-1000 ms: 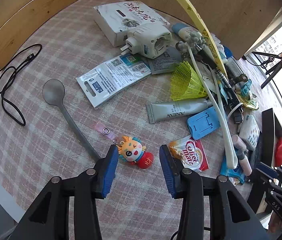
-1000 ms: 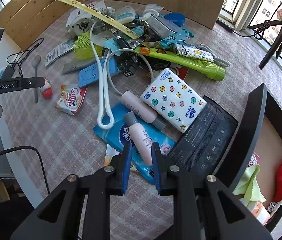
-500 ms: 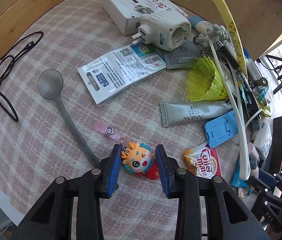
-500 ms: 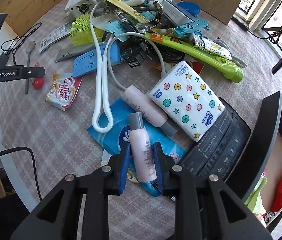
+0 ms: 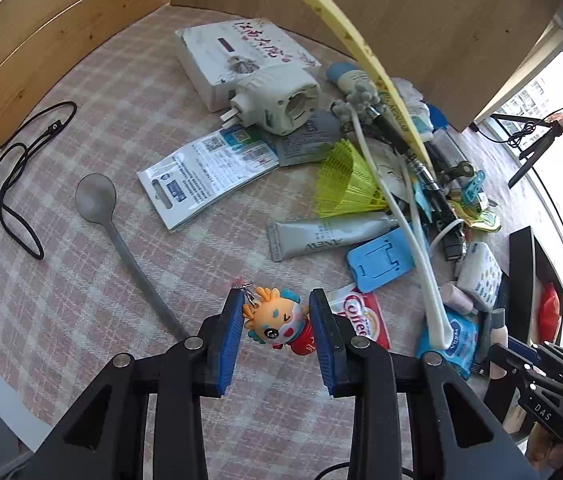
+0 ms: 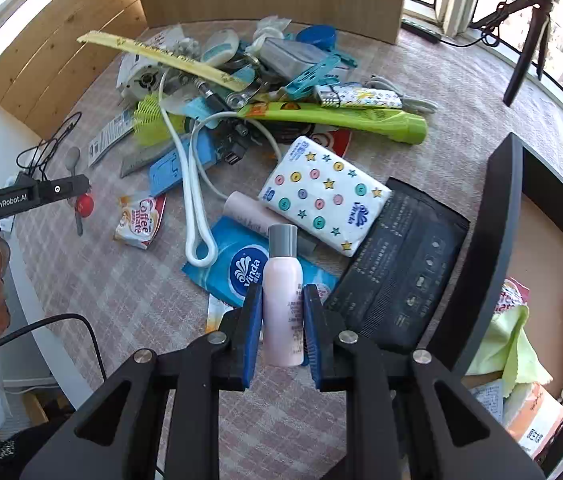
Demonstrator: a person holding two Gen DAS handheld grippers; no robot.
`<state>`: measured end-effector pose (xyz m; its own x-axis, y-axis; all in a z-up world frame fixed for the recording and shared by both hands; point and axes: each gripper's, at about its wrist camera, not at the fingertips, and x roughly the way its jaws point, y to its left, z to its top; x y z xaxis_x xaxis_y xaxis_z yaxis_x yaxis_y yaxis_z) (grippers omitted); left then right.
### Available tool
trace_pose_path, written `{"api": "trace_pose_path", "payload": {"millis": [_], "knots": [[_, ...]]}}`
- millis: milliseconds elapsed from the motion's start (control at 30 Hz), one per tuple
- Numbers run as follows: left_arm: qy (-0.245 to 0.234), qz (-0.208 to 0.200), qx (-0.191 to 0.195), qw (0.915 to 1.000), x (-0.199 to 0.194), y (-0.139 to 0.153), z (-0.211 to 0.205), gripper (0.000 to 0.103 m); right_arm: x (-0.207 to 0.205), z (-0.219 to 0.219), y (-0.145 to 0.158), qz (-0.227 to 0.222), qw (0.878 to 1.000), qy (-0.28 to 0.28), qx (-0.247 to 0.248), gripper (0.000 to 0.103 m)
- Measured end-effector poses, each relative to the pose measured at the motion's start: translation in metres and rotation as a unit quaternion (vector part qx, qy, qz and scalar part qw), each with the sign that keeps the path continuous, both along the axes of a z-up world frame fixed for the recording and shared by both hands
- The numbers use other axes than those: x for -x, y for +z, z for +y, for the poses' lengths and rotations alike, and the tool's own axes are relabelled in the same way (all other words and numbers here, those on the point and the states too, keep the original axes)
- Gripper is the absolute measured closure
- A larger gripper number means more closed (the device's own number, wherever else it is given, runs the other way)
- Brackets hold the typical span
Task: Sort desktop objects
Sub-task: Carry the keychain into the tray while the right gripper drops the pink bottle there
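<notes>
ANEW tube (image 5: 327, 237), Coffee mate sachet (image 6: 140, 218), Vinda pack (image 6: 237, 264)

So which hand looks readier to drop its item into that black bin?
Probably the right. Its fingers grip the pink bottle right beside the black bin. The left gripper, holding the cartoon keychain, is farther away.

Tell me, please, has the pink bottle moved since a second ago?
Yes. The pink bottle, clamped in the right gripper, has lifted off the blue tissue pack.
</notes>
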<state>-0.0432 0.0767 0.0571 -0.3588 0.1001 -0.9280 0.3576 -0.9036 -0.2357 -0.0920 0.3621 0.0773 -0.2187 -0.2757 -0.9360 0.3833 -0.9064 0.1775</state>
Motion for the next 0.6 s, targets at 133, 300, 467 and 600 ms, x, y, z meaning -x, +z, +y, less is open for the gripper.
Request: {"api": "trace_pose_path", "payload": {"millis": [133,300,467,600], "knots": [[-0.043,0.021,-0.004,0.9988,0.008,0.019,0.035,0.072,-0.009,0.035,0.023,0.026,0.998,-0.058,0.02,0.083],[-0.122,0.039,-0.024,0.9915,0.038,0.043,0.094,0.072,-0.014,0.087,0.043,0.059,0.99,-0.126,0.0,0.083],[-0.218,0.04,-0.04,0.9743,0.039,0.06,0.171,0.072,-0.025,0.149,0.049,0.069,0.978,-0.198,-0.019,0.083],[-0.288,0.046,-0.041,0.9557,0.034,0.073,0.233,0.072,-0.041,0.193,0.052,0.071,0.965,-0.25,-0.032,0.083]]}}
